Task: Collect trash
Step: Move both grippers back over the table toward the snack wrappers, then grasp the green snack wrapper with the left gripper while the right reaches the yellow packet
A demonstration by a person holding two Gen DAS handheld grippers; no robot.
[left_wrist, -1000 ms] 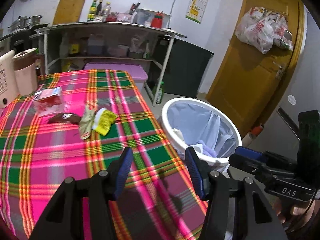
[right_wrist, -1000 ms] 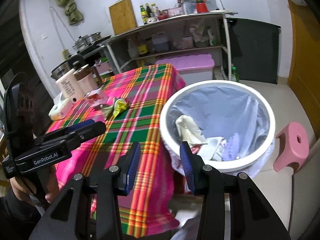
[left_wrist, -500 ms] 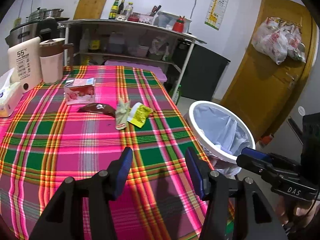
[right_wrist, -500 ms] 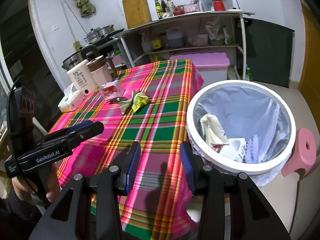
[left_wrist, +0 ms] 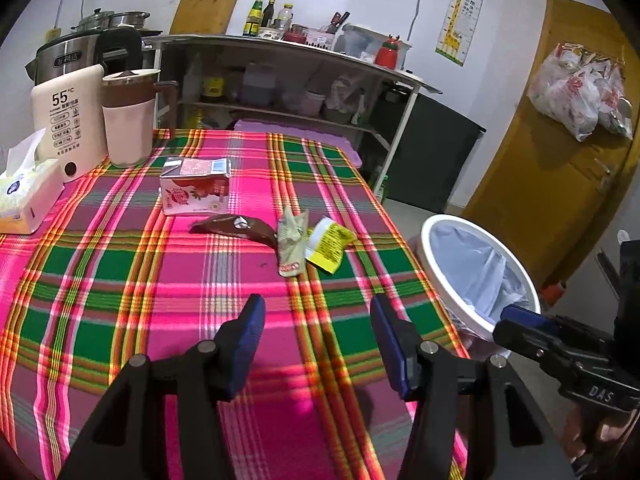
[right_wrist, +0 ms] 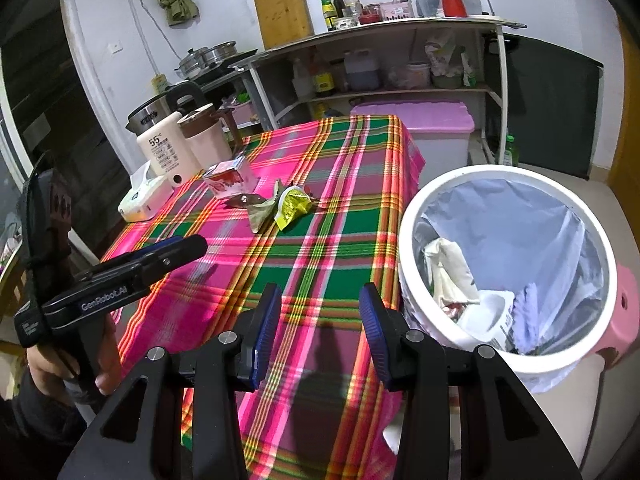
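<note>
Both the left gripper [left_wrist: 316, 344] and the right gripper [right_wrist: 318, 330] are held wide apart and empty. A reach toward 12 o'clock is judged next. Crumpled wrappers [left_wrist: 310, 242] lie mid-table, touching; a flattened carton [left_wrist: 195, 192] beyond. The bin [right_wrist: 508, 268], partly filled, stands at 3 o'clock.

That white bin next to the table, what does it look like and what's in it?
The trash bin is round, with a broad white rim that looks like plastic, and is lined with a thin pale blue bag. It stands upright on the floor at the table's edge, close against the hanging plaid tablecloth. Inside lie crumpled white paper, a white cup-like container and a lilac scrap. A pink stool shows behind its far side. Neither gripper touches it.
</note>
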